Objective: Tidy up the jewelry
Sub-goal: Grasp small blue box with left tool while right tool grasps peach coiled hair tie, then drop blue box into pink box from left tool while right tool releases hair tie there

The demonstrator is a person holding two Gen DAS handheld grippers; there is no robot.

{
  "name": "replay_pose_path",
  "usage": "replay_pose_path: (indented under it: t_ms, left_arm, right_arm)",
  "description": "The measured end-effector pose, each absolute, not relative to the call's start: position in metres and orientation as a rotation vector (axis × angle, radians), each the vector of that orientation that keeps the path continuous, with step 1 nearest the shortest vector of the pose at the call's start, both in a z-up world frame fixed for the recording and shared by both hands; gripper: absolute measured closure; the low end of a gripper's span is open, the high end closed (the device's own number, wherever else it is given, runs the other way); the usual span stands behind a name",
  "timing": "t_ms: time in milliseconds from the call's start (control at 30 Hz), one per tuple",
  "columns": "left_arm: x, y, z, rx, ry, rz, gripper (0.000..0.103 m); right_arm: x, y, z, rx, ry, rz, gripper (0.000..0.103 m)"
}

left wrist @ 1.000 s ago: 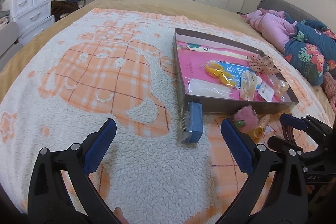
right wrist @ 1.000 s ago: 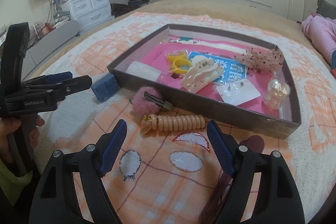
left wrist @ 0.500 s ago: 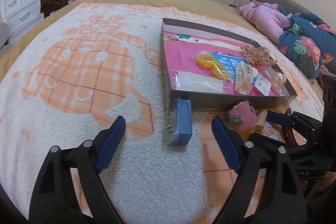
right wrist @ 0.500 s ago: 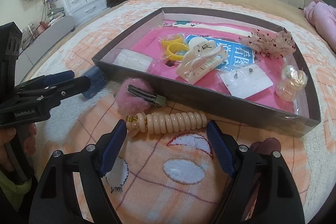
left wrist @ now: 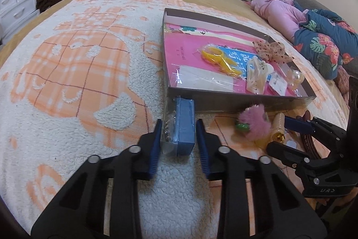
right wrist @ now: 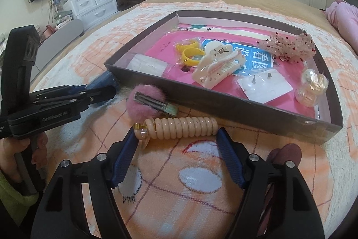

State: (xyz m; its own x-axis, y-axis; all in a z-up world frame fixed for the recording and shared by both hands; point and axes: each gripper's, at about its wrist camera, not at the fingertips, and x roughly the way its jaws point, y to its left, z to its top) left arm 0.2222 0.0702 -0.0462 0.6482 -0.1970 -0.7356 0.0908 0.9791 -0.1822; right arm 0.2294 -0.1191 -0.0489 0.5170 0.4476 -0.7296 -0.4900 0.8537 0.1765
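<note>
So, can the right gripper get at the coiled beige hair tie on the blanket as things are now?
Probably yes. The right gripper is open, and the coiled beige hair tie lies just ahead of its fingertips with nothing between. The pink pom-pom clip and the tray wall sit behind it, apart from the approach.

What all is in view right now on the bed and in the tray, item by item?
tray: one, dark walls, pink liner, on the blanket
blanket: one, white and orange, covers the bed
blue box: one, blue with clear side, outside the tray's near corner
pompom clip: one, pink, against the tray's near wall
coil tie: one, peach, just in front of the pompom clip
claw clip: one, cream, in the tray
yellow rings: two, bagged, in the tray
bow: one, sheer with red dots, tray's far side
earring card: one, white, in the tray
left gripper: black, blue pads, closed on the blue box
right gripper: black, blue pads, open around the coil tie
hand: one, holding the left gripper's handle
</note>
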Motion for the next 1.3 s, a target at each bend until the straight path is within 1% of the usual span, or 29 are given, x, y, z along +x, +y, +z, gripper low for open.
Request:
replay_pose_path:
  t_ms: [267, 800, 1300]
  left_arm:
    - [0.214, 0.065, -0.042, -0.123, 0.841, -0.189, 0.085]
    - [0.185, 0.046, -0.015, -0.111, 0.767, -0.243, 0.085]
    - [0.189, 0.015, 0.000, -0.082, 0.740, -0.300, 0.085]
  right_arm:
    - [0.215, -0.124, -0.047, -0.051, 0.858, 0.578, 0.034]
    - [0.187, -0.140, -0.031, -0.048, 0.819, 0.580, 0.034]
    - [0.194, -0.178, -0.008, -0.016, 0.741, 0.492, 0.034]
